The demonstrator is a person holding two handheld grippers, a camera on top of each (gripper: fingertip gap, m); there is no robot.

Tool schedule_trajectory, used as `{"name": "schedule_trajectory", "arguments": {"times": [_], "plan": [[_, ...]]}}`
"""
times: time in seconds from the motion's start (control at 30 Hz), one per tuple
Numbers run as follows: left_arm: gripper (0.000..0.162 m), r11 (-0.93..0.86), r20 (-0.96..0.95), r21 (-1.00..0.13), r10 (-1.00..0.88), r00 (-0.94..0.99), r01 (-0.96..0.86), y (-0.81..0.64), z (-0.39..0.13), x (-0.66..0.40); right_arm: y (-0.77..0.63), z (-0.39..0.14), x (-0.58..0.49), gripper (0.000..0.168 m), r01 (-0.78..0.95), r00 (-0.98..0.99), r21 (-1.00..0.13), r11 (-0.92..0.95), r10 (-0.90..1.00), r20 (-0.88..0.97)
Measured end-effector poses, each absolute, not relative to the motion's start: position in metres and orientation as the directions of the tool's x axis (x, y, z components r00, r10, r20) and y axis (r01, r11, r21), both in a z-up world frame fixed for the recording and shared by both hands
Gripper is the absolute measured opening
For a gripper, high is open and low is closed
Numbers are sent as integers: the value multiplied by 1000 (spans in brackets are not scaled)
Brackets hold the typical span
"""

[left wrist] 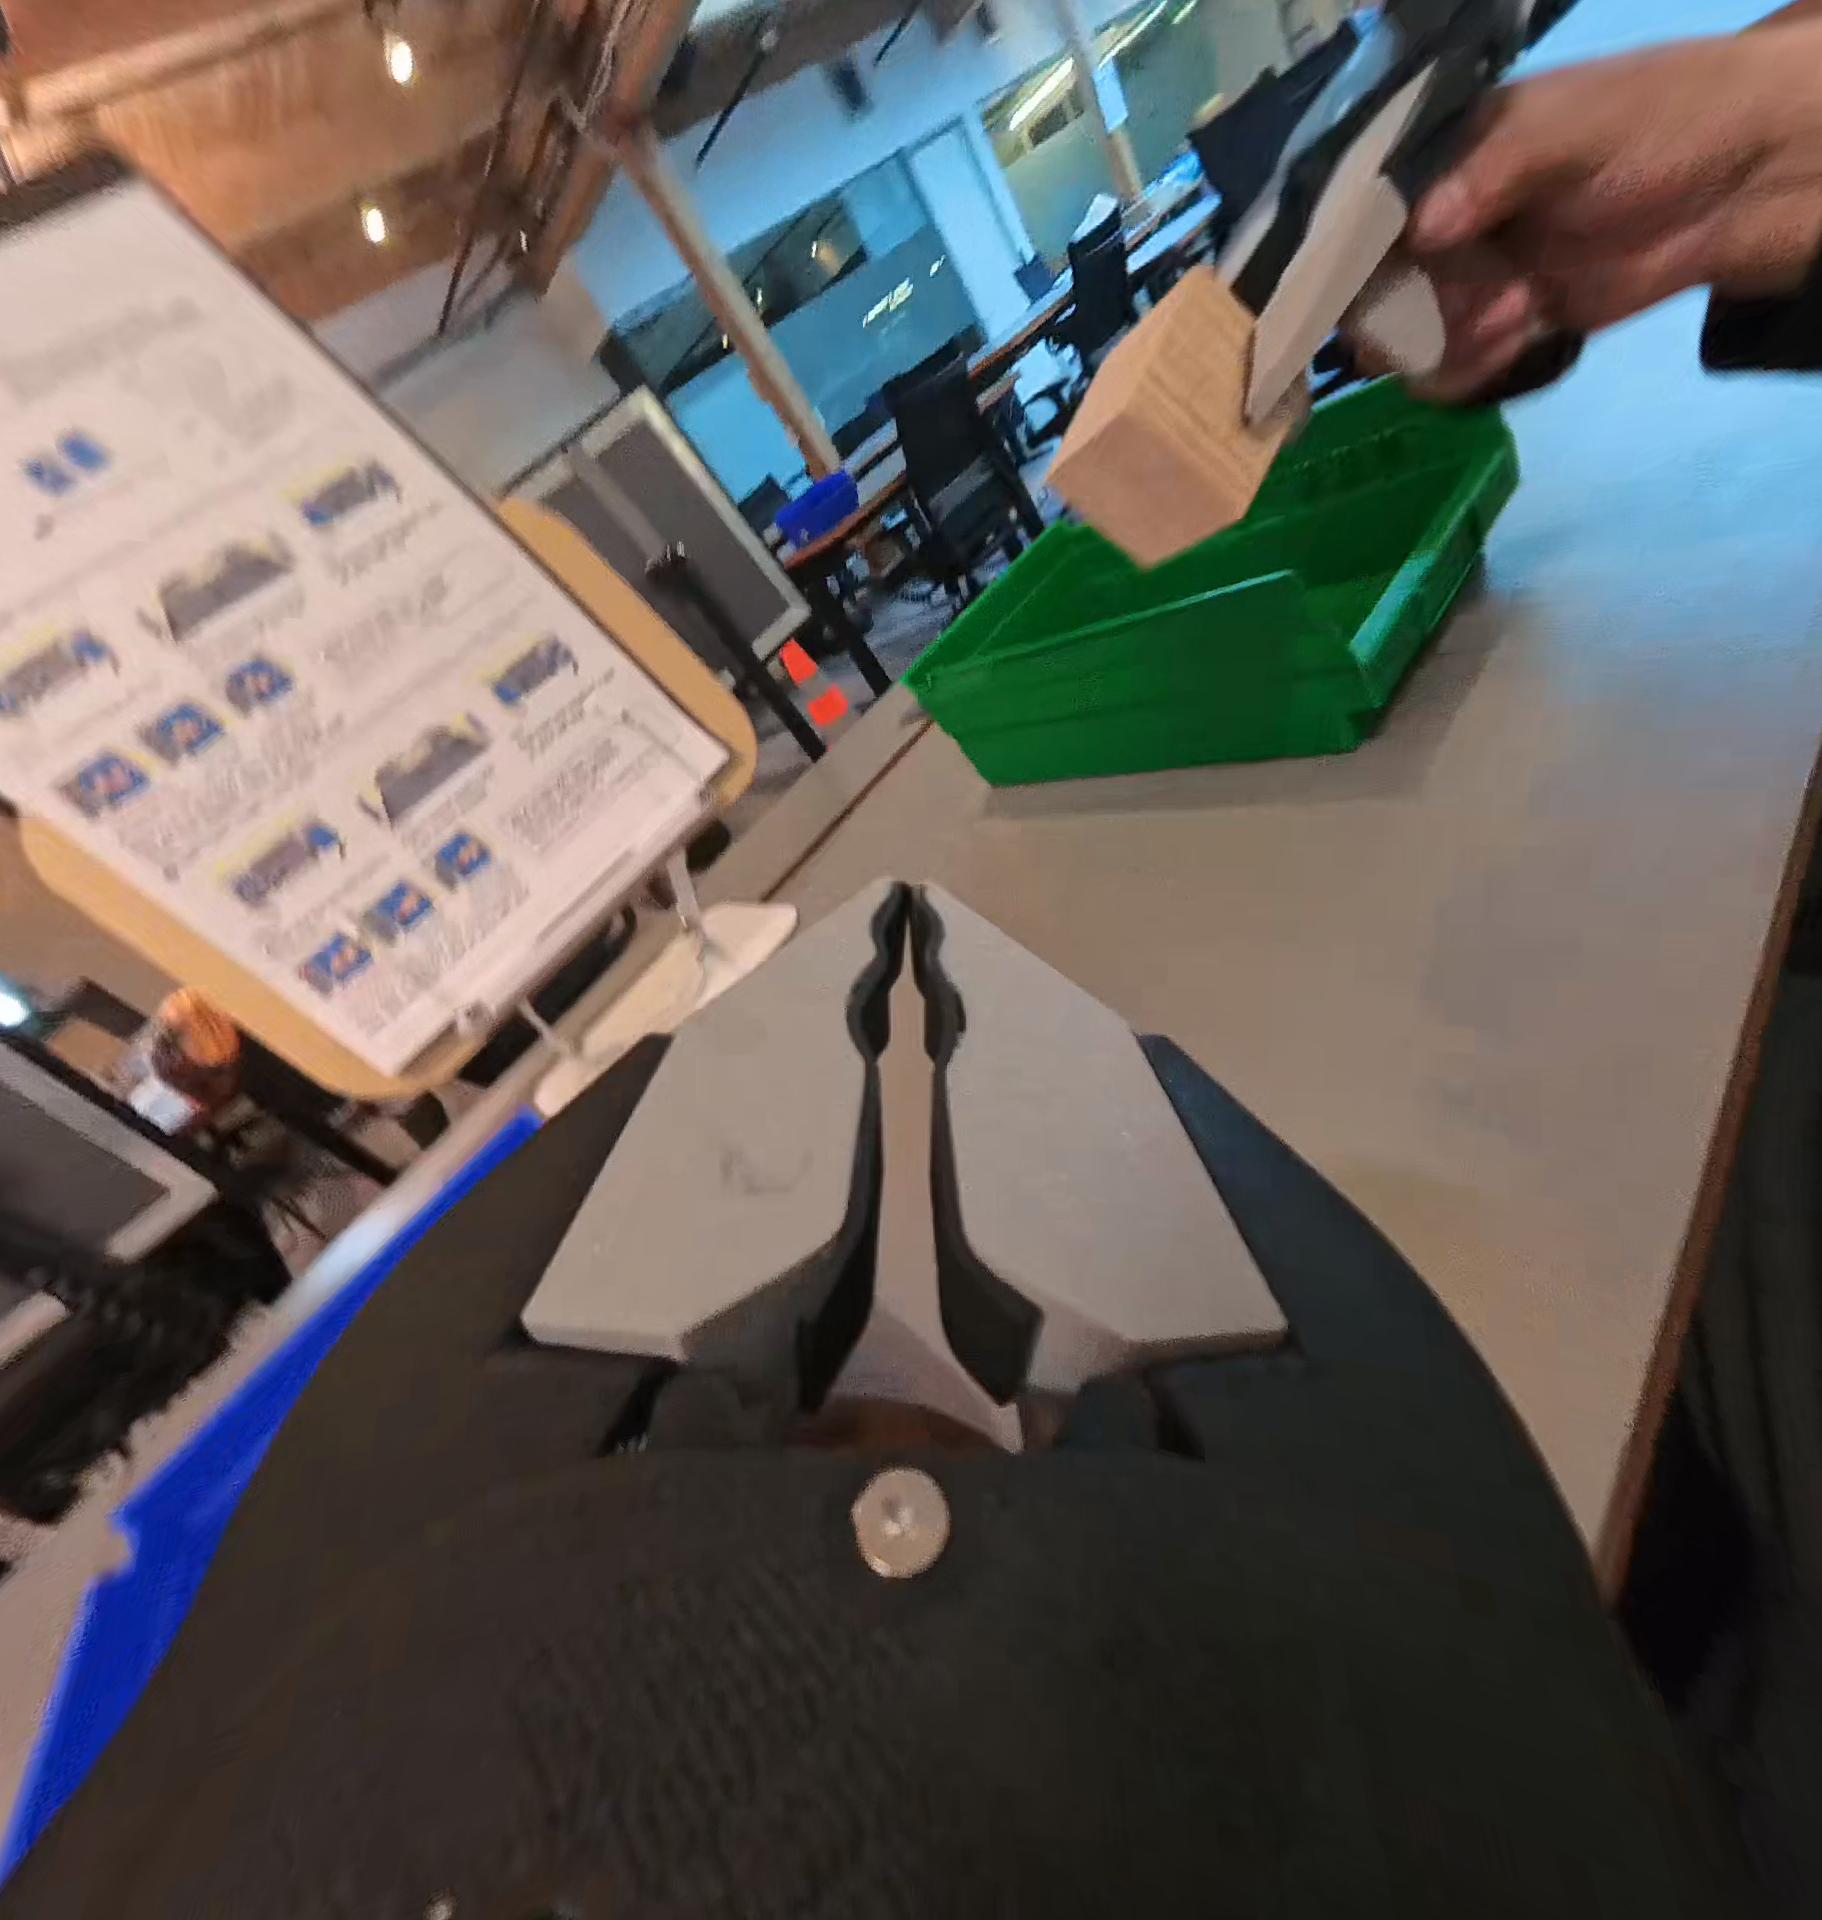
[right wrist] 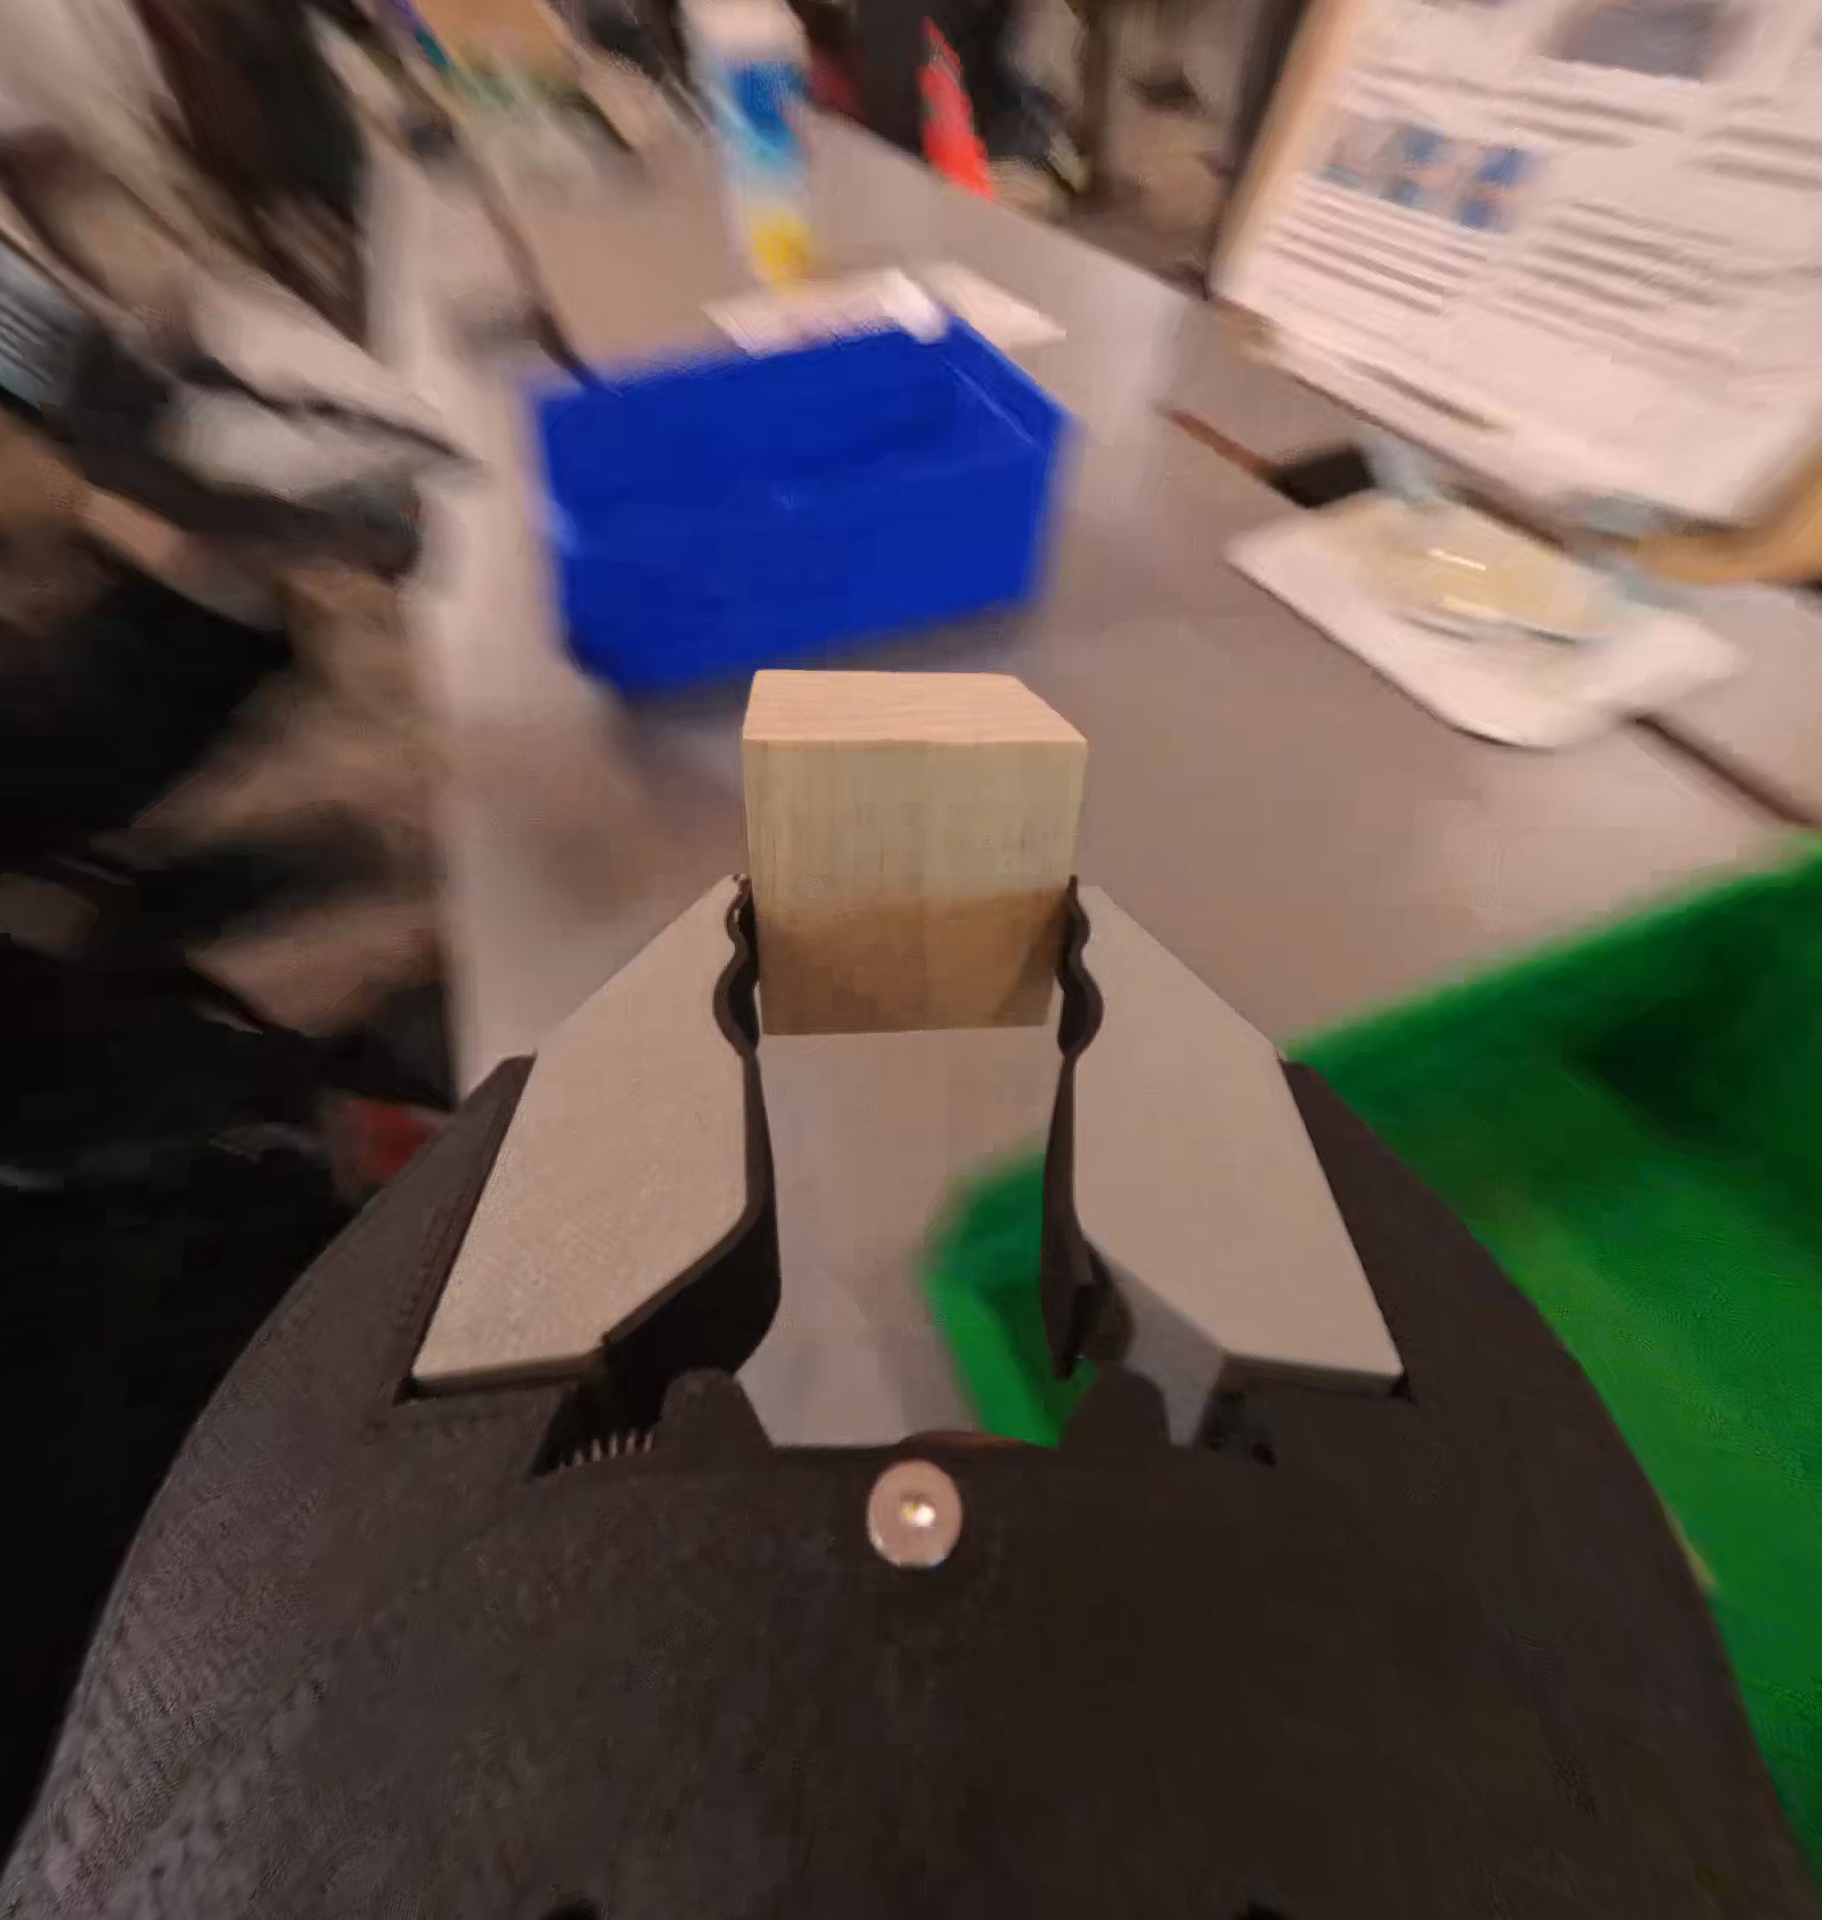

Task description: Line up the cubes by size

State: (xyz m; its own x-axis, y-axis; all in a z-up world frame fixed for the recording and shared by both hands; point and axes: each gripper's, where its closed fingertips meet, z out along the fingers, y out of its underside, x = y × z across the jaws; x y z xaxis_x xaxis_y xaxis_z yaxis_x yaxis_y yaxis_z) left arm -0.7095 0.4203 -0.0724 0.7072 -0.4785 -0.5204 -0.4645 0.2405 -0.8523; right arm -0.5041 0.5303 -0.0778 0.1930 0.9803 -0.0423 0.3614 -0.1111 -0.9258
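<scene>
My right gripper (right wrist: 905, 925) is shut on a pale wooden cube (right wrist: 909, 821) and holds it in the air above the grey table (right wrist: 1250, 790). In the left wrist view the same cube (left wrist: 1161, 426) hangs above the green bin (left wrist: 1198, 665), pinched by the right gripper (left wrist: 1276, 390) in a person's hand (left wrist: 1613, 197). My left gripper (left wrist: 905, 896) is shut and empty, low over the grey table (left wrist: 1302, 987). No other cubes show.
A green bin (right wrist: 1665, 1195) sits at the right and a blue bin (right wrist: 793, 520) farther ahead. A blue bin edge (left wrist: 294, 1351) lies by my left gripper. A poster board on a stand (left wrist: 294, 644) lines the table's far side. The near table edge (left wrist: 1738, 987) runs at right.
</scene>
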Motion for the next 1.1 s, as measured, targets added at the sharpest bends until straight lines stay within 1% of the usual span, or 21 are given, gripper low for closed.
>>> {"name": "schedule_trajectory", "arguments": {"times": [0.03, 0.1, 0.17, 0.23, 0.3, 0.33, 0.4, 0.53, 0.6, 0.7, 0.87, 1.03, 1.07, 1.1], "plan": [[4, 202, -486, -871, -484, 728, -448, 418, -78, -719, 555, -82, -476, 55, 466, 260, -884, -51, 962, 82], [1, 157, -445, -892, -474, 760, -424, 414, -88, -734, 598, -91, -422, 55, 673, 308, -739, 12, 905, 294], [0, 133, -430, -899, -454, 780, -418, 413, -98, -746, 627, -104, -377, 56, 832, 270, -554, -3, 876, 400], [0, 104, -414, -905, -444, 795, -412, 414, -107, -753, 643, -124, -348, 55, 927, 197, -373, -30, 887, 417], [0, 90, -394, -914, -437, 808, -396, 416, -111, -755, 653, -144, -327, 56, 979, 126, -201, -47, 906, 405], [0, 82, -387, -916, -434, 813, -392, 418, -113, -755, 657, -153, -320, 56, 991, 91, -127, -43, 913, 398], [0, 69, -383, -917, -435, 815, -394, 421, -115, -754, 663, -167, -314, 56, 999, 40, -33, -30, 930, 365], [2, 53, -385, -912, -458, 802, -407, 422, -117, -751, 672, -187, -317, 56, 999, -28, 25, 21, 950, 310], [8, 27, -357, -919, -479, 802, -393, 420, -120, -751, 672, -197, -317, 56, 998, -59, 49, 47, 960, 272], [16, -31, -280, -939, -512, 812, -343, 418, -127, -755, 671, -206, -321, 57, 993, -111, 56, 101, 967, 228], [18, -49, -271, -939, -501, 822, -340, 414, -135, -767, 675, -216, -314, 57, 972, -192, 176, 157, 960, 204], [19, -69, -270, -935, -501, 822, -348, 414, -143, -768, 686, -209, -309, 55, 950, -205, 282, 133, 948, 244], [20, -70, -268, -934, -506, 820, -349, 414, -144, -766, 686, -205, -310, 60, 952, -193, 281, 119, 948, 253], [21, -68, -269, -934, -509, 818, -350, 413, -144, -765, 684, -200, -310, 71, 955, -174, 279, 99, 950, 259]]}}
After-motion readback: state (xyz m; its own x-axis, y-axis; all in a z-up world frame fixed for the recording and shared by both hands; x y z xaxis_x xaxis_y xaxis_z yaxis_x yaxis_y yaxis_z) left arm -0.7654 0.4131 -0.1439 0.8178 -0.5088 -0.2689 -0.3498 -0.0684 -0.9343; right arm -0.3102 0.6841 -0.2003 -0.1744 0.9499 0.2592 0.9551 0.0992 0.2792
